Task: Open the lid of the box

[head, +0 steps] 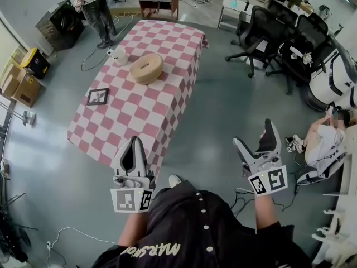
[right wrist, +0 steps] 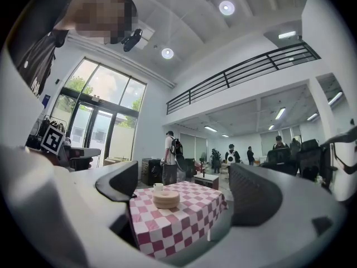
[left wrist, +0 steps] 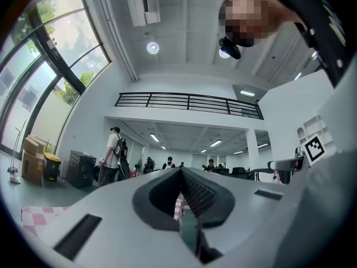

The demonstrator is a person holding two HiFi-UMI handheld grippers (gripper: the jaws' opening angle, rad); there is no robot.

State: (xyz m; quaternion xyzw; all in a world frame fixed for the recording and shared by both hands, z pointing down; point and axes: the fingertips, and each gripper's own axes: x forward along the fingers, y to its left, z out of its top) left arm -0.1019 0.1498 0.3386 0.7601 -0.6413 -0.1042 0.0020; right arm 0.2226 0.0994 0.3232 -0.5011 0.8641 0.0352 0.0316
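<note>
A round tan box [head: 146, 68] with its lid on sits toward the far end of a table under a red-and-white checked cloth [head: 139, 113]. Both grippers hang in the air well short of the table, over the grey floor. My left gripper [head: 135, 142] is shut, its jaws pressed together with nothing between them [left wrist: 180, 177]. My right gripper [head: 254, 135] is open and empty. Between its spread jaws [right wrist: 187, 193] the right gripper view shows the box [right wrist: 165, 199] on the table, some way off.
On the cloth a white cup [head: 120, 56] stands beside the box and a small framed picture [head: 98, 96] lies nearer the left edge. Office chairs [head: 279, 32] stand at the right, where a person [head: 323, 141] sits on the floor. Another person [head: 95, 7] stands beyond the table; cardboard boxes [head: 17, 85] are at the left.
</note>
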